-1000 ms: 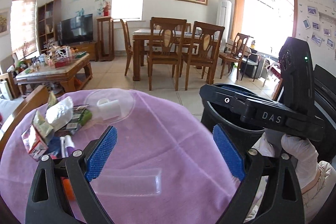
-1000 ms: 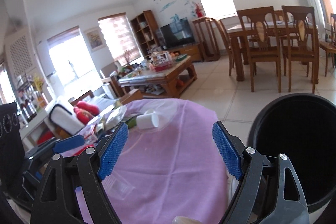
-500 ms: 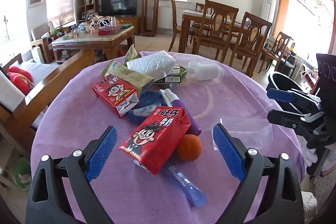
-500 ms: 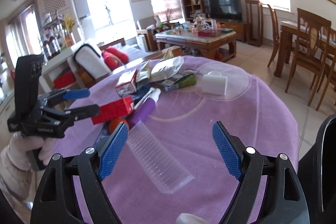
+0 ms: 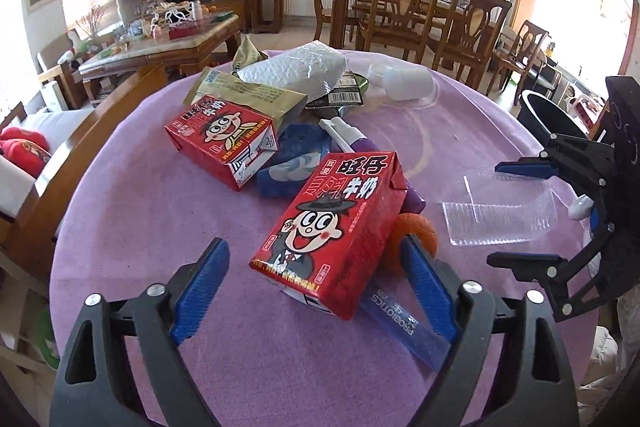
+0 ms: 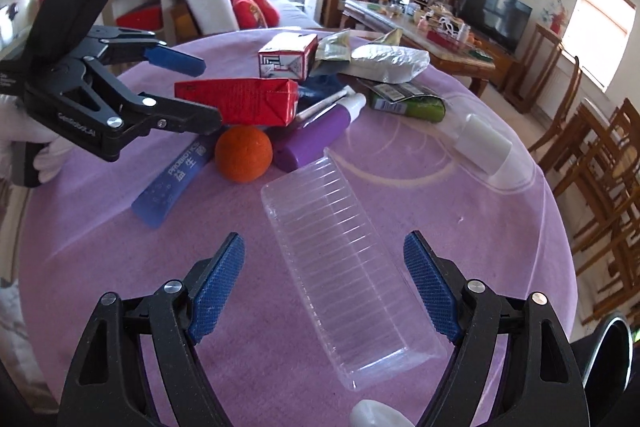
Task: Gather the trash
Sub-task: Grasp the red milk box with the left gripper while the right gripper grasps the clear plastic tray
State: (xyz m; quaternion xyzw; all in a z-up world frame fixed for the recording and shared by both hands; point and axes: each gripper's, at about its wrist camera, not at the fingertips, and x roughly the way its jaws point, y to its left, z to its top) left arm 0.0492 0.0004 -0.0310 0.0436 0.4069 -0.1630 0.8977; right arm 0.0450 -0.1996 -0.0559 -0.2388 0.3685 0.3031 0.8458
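Left hand-held gripper [image 5: 314,285] closing, unclenched – red carton [image 5: 334,227] between pads; right [image 6: 326,285] closing, unclenched – clear tray [image 6: 344,267] between.

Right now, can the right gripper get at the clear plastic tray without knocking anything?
Probably yes. The clear plastic tray lies alone between the closing right gripper pads, which do not yet touch it; the orange sits beyond.

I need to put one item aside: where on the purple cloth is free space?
Bare cloth lies left of the red milk cartons, and again between the clear tray and the white bottle. The middle pile is crowded.
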